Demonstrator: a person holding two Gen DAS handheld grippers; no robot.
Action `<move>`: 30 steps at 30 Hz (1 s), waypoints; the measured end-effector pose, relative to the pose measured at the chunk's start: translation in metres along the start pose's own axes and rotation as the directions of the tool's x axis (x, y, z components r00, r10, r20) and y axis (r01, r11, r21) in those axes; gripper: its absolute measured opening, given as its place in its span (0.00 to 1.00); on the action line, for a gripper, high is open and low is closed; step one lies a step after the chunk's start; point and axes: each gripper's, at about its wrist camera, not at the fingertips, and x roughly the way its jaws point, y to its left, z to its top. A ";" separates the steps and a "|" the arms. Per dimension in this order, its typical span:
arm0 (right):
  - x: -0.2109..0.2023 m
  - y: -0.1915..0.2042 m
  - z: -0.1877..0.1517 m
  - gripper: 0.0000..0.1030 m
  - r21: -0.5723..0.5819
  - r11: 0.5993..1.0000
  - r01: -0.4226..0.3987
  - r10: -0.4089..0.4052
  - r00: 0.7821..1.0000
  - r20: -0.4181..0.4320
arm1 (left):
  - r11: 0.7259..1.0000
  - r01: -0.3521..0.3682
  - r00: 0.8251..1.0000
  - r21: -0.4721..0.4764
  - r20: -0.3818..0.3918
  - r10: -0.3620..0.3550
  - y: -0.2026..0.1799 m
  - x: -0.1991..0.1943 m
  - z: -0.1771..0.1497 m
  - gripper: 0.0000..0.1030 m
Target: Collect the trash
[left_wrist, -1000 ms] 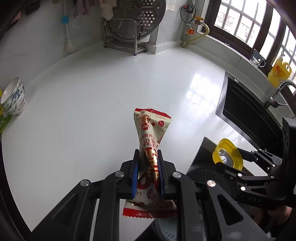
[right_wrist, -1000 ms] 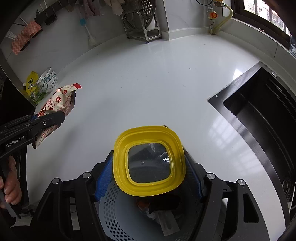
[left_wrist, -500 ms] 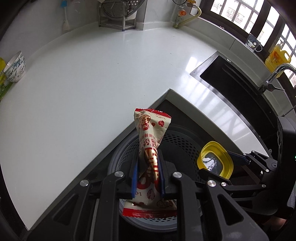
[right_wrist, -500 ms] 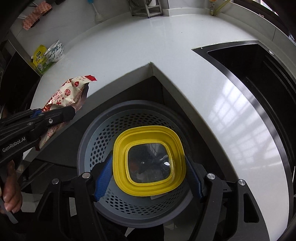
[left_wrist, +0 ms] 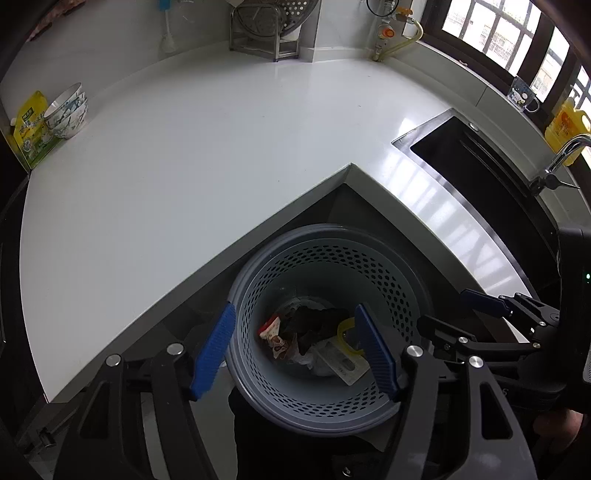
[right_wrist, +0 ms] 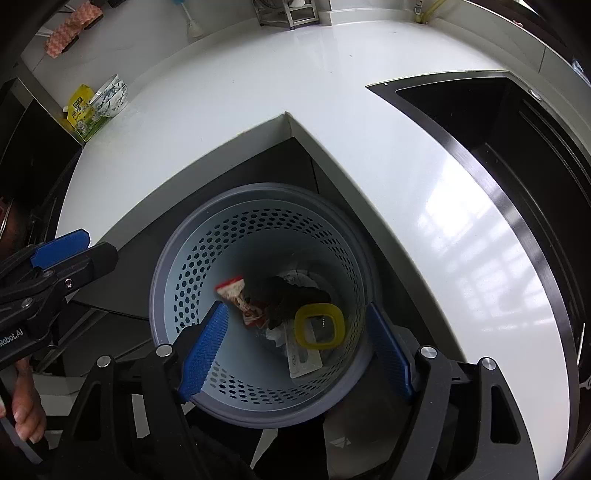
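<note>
A grey perforated trash basket [left_wrist: 399,280] stands on the floor in the inner corner of the white counter; it also shows in the right wrist view [right_wrist: 177,273]. Inside lie a red and white snack wrapper [left_wrist: 271,330] [right_wrist: 240,295], a yellow lid [right_wrist: 319,326] [left_wrist: 345,338], dark scraps and a white card. My left gripper [left_wrist: 295,350] is open and empty above the basket. My right gripper [right_wrist: 295,347] is open and empty above it too, and it shows at the right of the left wrist view [left_wrist: 476,314].
The white L-shaped counter [left_wrist: 184,166] wraps around the basket. A black sink [left_wrist: 491,192] with a tap is at right. Stacked bowls [left_wrist: 66,110] and a yellow-green packet [left_wrist: 31,129] stand far left. A metal rack [left_wrist: 266,33] stands at the back.
Both grippers have opened. The snack wrapper has left my left gripper and the yellow lid has left my right gripper; both now lie in the basket.
</note>
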 end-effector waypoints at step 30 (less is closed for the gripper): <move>-0.045 0.017 -0.002 0.71 0.000 1.000 0.022 -0.022 0.999 0.025 | 0.990 -0.135 0.985 -0.038 0.102 0.138 0.005 -0.052 0.005 0.94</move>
